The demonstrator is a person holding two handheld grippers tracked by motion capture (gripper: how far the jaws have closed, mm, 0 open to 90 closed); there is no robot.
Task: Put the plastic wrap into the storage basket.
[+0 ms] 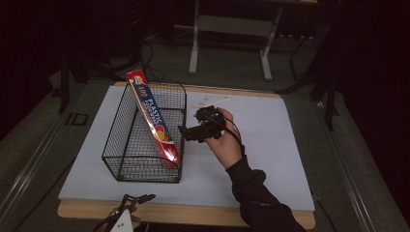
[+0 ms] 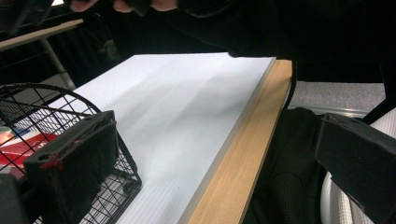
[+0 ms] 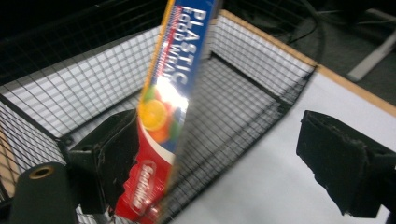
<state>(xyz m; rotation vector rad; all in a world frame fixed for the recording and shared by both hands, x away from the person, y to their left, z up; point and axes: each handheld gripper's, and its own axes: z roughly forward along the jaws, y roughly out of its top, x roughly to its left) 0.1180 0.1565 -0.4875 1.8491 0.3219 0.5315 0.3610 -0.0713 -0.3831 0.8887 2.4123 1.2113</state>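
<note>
A wooden desk (image 1: 193, 212) stands in a dim room, its top nearly covered by a white sheet (image 1: 270, 159) that leaves a strip of bare wood along the near and far edges. Grey carpeted floor (image 1: 227, 63) surrounds it, and beyond the far edge stand the pale metal legs of another table (image 1: 194, 43), with dark cables trailing on the floor to their left.

The right claw (image 1: 186, 131), held in the person's right hand (image 1: 225, 142), hovers over the middle of the white sheet with its jaws spread wide apart, holding nothing. Just to its left stands a black wire basket (image 1: 145, 176), and a long plastic wrap box (image 1: 154, 118) leans inside it, its lower end down in the basket's near right corner and its upper end sticking out above the far rim. In the right gripper view the box stands just ahead of the claw's left jaw, with the basket's mesh side between them; whether the jaw touches the mesh cannot be told. A few pale flat pieces (image 1: 210, 101) lie on the sheet beyond the right claw.

The left claw (image 1: 138, 199) sits at the desk's near edge, jaws parted and empty, the basket's near corner close to its left jaw.
</note>
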